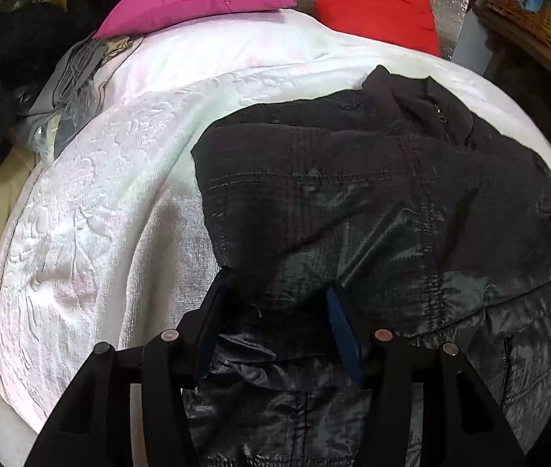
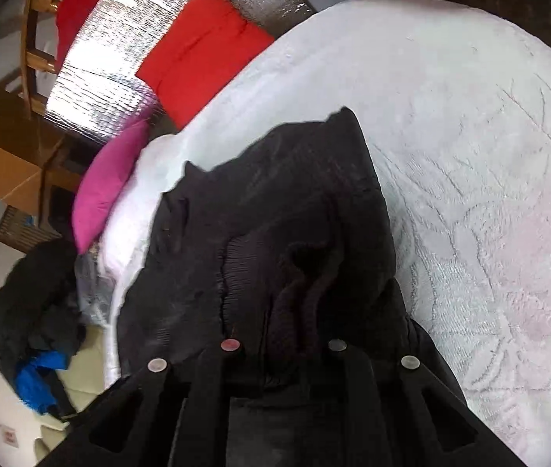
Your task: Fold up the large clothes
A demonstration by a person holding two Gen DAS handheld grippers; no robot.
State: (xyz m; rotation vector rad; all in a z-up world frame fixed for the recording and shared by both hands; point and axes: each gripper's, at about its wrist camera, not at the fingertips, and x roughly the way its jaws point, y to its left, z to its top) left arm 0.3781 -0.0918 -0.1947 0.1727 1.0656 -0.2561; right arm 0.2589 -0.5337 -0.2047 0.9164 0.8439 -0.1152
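Lying across a white bedspread [image 1: 92, 202], a black jacket [image 1: 353, 179] fills most of the left wrist view; its quilted, shiny fabric is rumpled, with a stitched seam running across it and a dark collar part at its far end.

The left gripper [image 1: 279, 288] stands about half open over the near part of the jacket; a bunched fold of the fabric rises between its two fingers [image 1: 343, 327], and the inner faces seem to press on that fold, though the dark cloth makes the contact hard to judge.

In the right wrist view the jacket [image 2: 275, 233] lies heaped on the bedspread [image 2: 469, 155], its ribbed knit part nearest the camera; the right gripper [image 2: 283, 350] is buried in that dark cloth, its fingertips hidden; its jaws are nearly shut, and the fabric gathered tight against them suggests that they pinch the jacket.

Beyond the jacket, at the head of the bedspread, lies a pink pillow [image 1: 193, 0]; beside it stands a red cushion [image 1: 372, 4] against a silver foil sheet [image 2: 119, 58].

Left of the jacket, off the bedspread's edge, a pile of dark clothes [image 2: 34, 303] with a blue piece [image 2: 38, 377] sits on the pale floor; right of the jacket stands a wicker basket [image 1: 524, 4].
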